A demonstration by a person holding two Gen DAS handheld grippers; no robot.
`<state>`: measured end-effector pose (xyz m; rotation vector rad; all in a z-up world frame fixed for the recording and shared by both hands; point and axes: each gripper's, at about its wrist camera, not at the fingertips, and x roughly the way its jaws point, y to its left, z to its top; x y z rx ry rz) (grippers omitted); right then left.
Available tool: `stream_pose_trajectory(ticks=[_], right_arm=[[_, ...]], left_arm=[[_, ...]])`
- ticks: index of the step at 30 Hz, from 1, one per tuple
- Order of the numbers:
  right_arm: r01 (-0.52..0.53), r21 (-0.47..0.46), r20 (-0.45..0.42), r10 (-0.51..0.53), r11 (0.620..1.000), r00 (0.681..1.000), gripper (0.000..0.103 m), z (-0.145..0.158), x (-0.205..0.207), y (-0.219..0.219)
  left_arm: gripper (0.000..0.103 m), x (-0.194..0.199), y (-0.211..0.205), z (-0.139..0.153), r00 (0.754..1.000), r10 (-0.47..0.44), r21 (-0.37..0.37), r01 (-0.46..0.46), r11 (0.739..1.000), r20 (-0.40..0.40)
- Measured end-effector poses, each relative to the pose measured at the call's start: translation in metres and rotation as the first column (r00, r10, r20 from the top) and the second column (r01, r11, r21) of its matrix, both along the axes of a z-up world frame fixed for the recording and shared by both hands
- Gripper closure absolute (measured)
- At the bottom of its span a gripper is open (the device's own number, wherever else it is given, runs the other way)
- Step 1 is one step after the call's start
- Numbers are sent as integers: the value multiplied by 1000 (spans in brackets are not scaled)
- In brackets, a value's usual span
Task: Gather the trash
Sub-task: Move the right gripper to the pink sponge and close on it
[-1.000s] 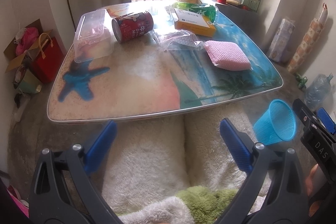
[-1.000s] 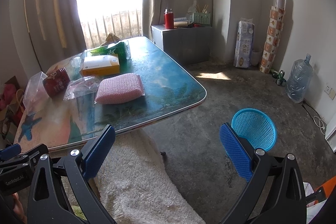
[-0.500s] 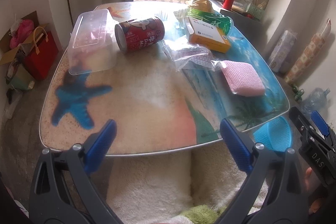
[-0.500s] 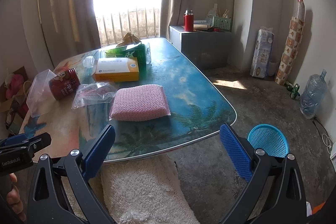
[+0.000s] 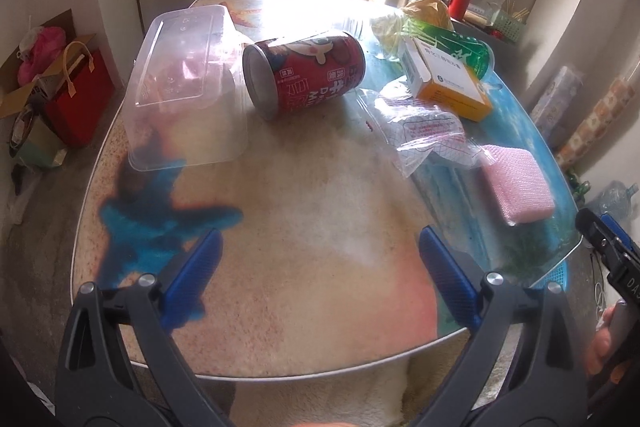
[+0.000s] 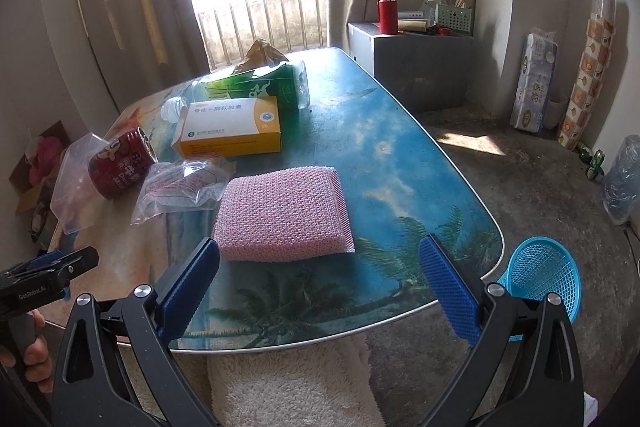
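Two hand-held grippers are held above the near edge of a low table (image 5: 304,307) printed with a beach scene, and both are seen with jaws spread wide and nothing between them. The left gripper (image 5: 318,267) is poised over the sandy part of the print, near a blue starfish motif. Furthest left on the table an upturned clear plastic container (image 5: 188,83) is found, and touching its right side a red can (image 5: 308,77) is lying on its side. Next, a crumpled clear plastic bag (image 5: 428,131) is seen, with an orange and white box (image 5: 448,83) behind it and a green packet (image 6: 260,89) beyond that. A pink scouring sponge (image 6: 286,213) is lying flat to the right of the bag, just ahead of the right gripper (image 6: 320,267). Further right the table is bare. On the floor past the table's right corner a blue mesh basket (image 6: 546,277) is standing, partly hidden behind the gripper's right finger. Each gripper's handle is gripped by a hand at the edge of the other's view
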<state>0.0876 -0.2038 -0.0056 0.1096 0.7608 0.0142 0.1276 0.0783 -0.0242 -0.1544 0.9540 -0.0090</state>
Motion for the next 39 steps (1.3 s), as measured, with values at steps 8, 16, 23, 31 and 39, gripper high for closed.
stream_pose_trajectory(ticks=[8, 16, 23, 31, 39], right_arm=[[-63, 42, -56, 66, 997, 996, 6, 2, 35, -17], [-215, 123, -114, 229, 969, 967, 6, -6, 81, -18], [-228, 305, -156, 285, 925, 946, 22, -20, 145, -20], [-176, 422, -290, 317, 889, 903, 50, -55, 144, -25], [-179, 498, -345, 383, 849, 857, 49, -55, 88, -27]], left_arm=[[8, 12, 9, -23, 997, 21, 21, -20, 1000, -77], [8, 14, 10, -30, 995, 19, 51, -14, 999, -96], [8, 13, 1, -33, 995, 3, 115, 9, 993, -98], [8, 9, 4, -33, 996, 7, 86, 0, 996, -84], [8, 8, 6, -33, 996, -12, 68, 18, 998, -85]])
